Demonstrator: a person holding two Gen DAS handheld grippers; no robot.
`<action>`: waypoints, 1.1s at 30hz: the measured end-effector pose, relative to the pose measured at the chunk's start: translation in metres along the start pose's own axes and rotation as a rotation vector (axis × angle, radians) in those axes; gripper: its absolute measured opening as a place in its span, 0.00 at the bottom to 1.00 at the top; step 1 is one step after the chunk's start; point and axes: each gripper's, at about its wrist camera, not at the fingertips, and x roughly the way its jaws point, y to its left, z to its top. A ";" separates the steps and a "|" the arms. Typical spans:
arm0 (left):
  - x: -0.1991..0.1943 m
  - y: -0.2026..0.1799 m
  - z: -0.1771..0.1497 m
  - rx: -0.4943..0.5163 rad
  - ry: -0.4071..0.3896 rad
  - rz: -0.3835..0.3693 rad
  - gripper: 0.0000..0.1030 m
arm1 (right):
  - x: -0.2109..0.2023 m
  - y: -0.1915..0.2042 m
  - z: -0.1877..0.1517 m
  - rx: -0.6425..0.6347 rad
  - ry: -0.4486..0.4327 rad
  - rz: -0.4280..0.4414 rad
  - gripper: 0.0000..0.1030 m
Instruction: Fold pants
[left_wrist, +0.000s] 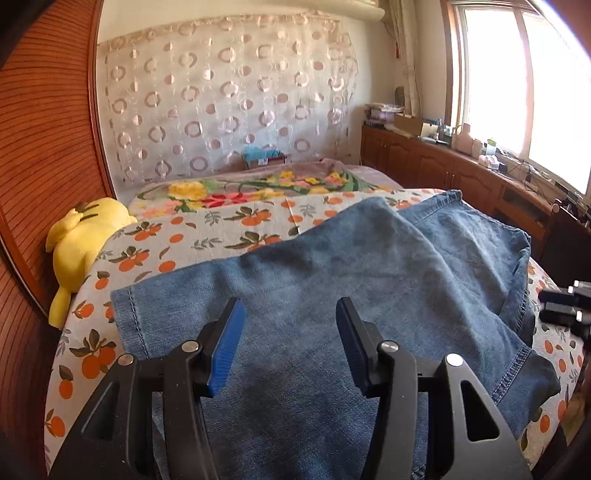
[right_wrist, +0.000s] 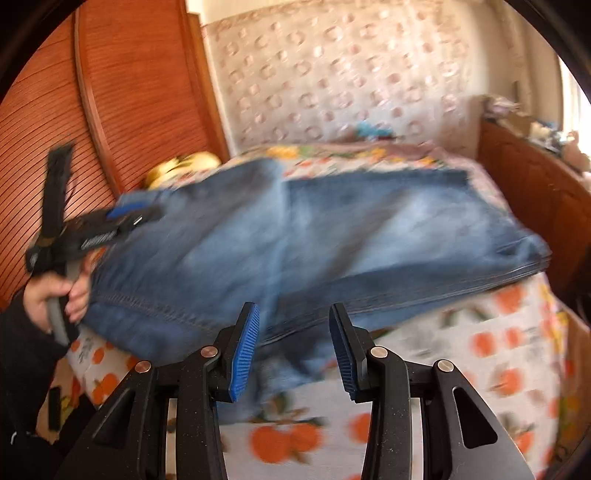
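Currently I am working between folds: the jeans (left_wrist: 332, 280) are lying doubled over on the bed (left_wrist: 229, 229), one leg hem toward the yellow plush toy (left_wrist: 79, 240). Both the left gripper (left_wrist: 290, 347) and the right gripper (right_wrist: 293, 350) are hovering with jaws released, grasping nothing. Next, I judge, each needs an edge for another fold. No containers are showing near the jeans.

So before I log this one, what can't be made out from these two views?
- Jeans, right wrist view: motion blur hides how the layers lie.
- Jeans' near end, left wrist view: covered by the left hand-held gripper and cut off at the bottom edge.
- Right hand-held gripper: only a sliver shows at the left view's right edge.
- Yellow plush toy: partly behind the bed's orange-print cover.
- Counter clutter: too small.
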 end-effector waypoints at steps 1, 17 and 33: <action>-0.002 -0.001 0.000 0.006 -0.013 0.002 0.53 | -0.005 -0.010 0.004 0.010 -0.008 -0.028 0.40; -0.026 0.005 -0.003 -0.022 -0.149 0.048 0.77 | -0.016 -0.156 0.025 0.252 0.026 -0.246 0.40; -0.034 -0.007 0.001 -0.041 -0.091 0.033 0.77 | 0.024 -0.198 0.053 0.370 0.106 -0.218 0.40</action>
